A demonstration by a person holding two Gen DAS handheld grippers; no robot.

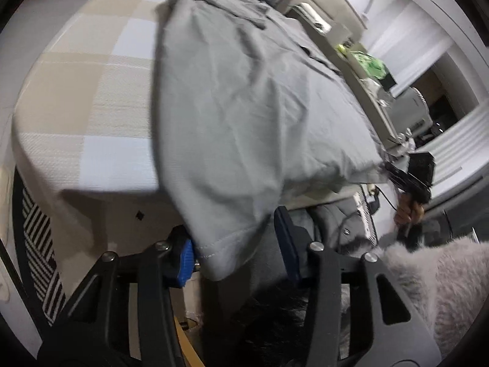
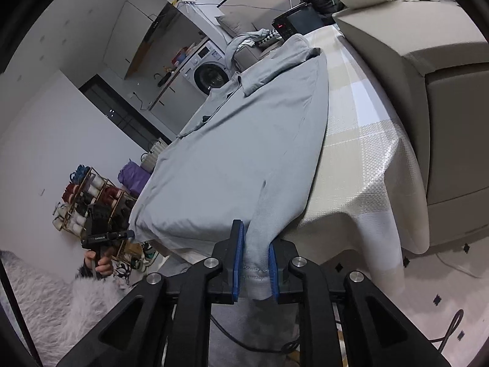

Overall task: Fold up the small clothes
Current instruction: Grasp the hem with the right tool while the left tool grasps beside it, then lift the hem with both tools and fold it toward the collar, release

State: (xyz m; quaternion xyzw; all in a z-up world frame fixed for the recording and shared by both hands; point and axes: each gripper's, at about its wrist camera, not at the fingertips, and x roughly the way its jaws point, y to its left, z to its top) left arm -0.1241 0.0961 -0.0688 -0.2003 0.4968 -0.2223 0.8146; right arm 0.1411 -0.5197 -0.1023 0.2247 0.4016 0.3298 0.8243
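a pale grey collared cotton shirt (image 2: 244, 140) lies on the beige-and-white checked tablecloth (image 2: 360, 140) (hem over the near edge), the right gripper (image 2: 255, 270) clamping one corner, the left gripper (image 1: 235, 253) standing half open around the other.

Checked tablecloth (image 1: 101, 98), washing machine (image 2: 207, 70), beige sofa (image 2: 443, 61), shoe rack (image 2: 91, 202)

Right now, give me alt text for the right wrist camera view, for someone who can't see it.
The right hand-held gripper pinches the hem corner of a grey polo shirt between blue pads. The shirt lies flat on a table under a checked cloth. At lower left, the left hand-held gripper reaches the shirt's other corner.
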